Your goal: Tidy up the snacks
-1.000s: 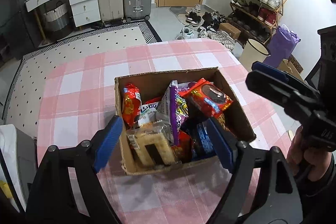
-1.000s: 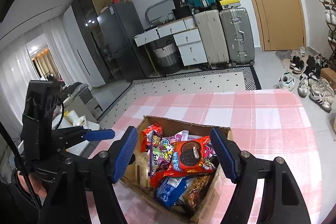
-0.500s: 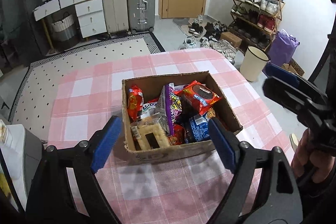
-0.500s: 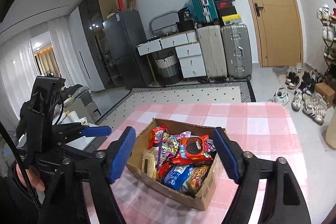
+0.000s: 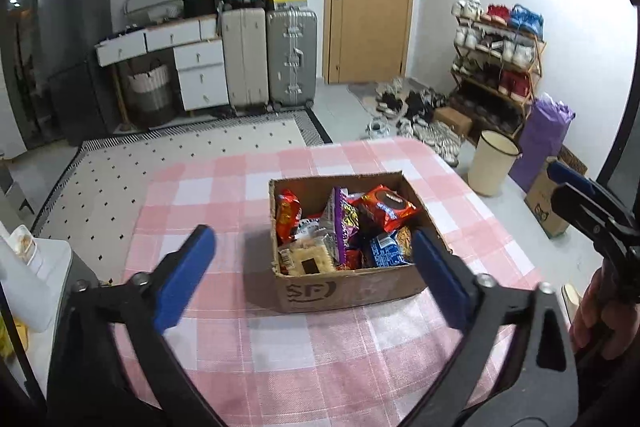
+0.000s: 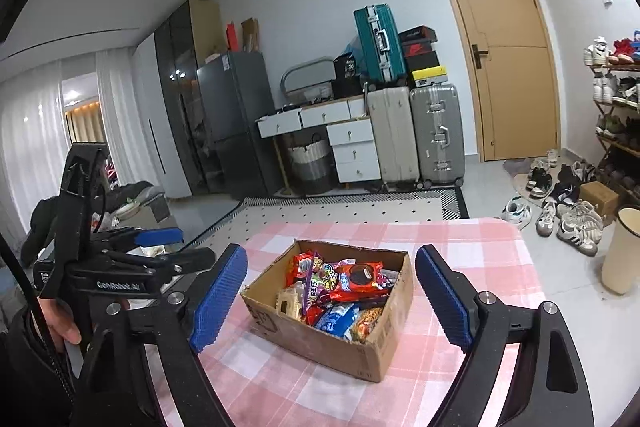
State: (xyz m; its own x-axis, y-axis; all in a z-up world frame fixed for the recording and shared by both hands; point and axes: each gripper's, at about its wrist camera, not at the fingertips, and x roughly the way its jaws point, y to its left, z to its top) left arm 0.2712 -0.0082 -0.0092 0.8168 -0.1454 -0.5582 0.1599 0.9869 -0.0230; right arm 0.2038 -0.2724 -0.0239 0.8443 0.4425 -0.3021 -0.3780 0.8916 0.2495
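Observation:
A cardboard box (image 5: 348,289) full of snack packets stands on the pink checked tablecloth (image 5: 208,203). On top lie a red cookie pack (image 5: 386,207), a purple candy bag (image 5: 344,223), a red chip bag (image 5: 287,215), a cracker pack (image 5: 308,259) and a blue packet (image 5: 386,251). My left gripper (image 5: 312,279) is open and empty, held back from the box's near side. The box also shows in the right wrist view (image 6: 332,343) with the red cookie pack (image 6: 360,277) on top. My right gripper (image 6: 332,295) is open and empty, above and short of the box.
The table's right edge drops to the floor, where a cream bin (image 5: 492,167), a purple bag (image 5: 544,143) and a shoe rack (image 5: 496,67) stand. Suitcases (image 5: 272,59) and drawers line the far wall. A white appliance (image 5: 28,275) sits left of the table.
Both grippers have pulled up and back from the box, which now looks smaller and farther away. Both stay open and empty. The snacks have not moved.

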